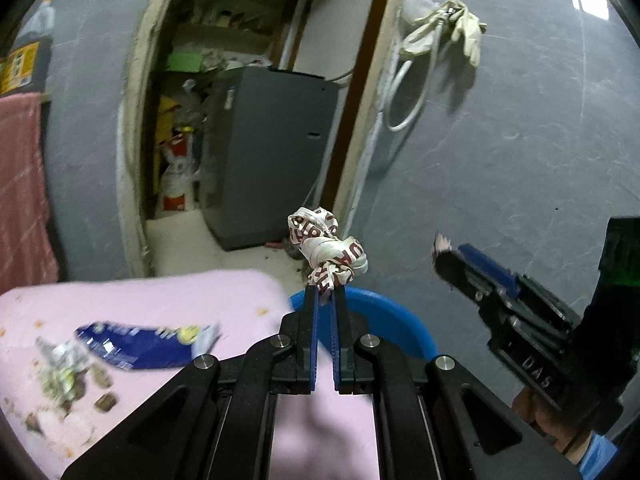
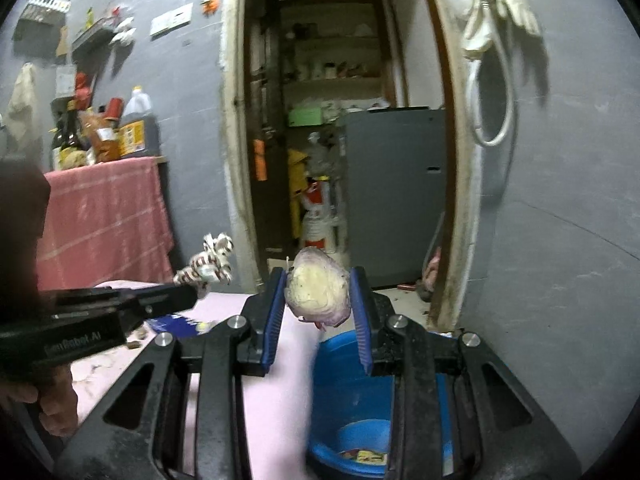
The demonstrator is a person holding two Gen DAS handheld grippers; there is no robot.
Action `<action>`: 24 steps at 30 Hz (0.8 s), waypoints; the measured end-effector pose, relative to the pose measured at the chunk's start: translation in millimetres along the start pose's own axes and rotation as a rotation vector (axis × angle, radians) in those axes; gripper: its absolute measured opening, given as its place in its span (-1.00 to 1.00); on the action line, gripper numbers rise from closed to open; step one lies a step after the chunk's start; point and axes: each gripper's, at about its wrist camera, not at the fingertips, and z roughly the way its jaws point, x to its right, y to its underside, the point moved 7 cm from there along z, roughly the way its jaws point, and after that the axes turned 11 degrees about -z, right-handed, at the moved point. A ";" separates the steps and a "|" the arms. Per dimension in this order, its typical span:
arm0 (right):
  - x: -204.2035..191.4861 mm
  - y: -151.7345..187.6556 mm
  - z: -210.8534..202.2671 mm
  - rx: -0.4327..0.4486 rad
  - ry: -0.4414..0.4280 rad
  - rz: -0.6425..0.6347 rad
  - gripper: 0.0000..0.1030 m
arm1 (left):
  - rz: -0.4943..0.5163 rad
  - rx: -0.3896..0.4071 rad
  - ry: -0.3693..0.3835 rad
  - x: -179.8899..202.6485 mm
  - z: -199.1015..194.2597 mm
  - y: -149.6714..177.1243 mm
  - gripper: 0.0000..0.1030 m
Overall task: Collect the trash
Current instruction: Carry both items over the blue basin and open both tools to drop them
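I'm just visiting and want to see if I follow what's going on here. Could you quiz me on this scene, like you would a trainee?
1. True or false: the left hand-held gripper is empty.
2. What does the right hand-held gripper hold? A) a bottle B) a cut piece of purple cabbage C) a glove
3. What colour is the bin below the grippers, beside the pink tablecloth?

Key:
1. False: it is shut on a knotted printed wrapper.
2. B
3. Blue
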 end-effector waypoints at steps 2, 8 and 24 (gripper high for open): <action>11.7 3.3 1.6 -0.003 0.015 0.013 -0.38 | 0.008 0.005 0.010 9.2 11.9 -4.6 -0.93; 47.2 20.8 9.4 -0.036 0.044 0.063 -0.38 | 0.030 -0.042 0.024 31.9 52.3 -3.6 -0.93; 84.5 101.2 54.6 -0.270 -0.008 0.246 -0.31 | -0.019 -0.339 -0.079 22.9 127.8 50.7 -0.91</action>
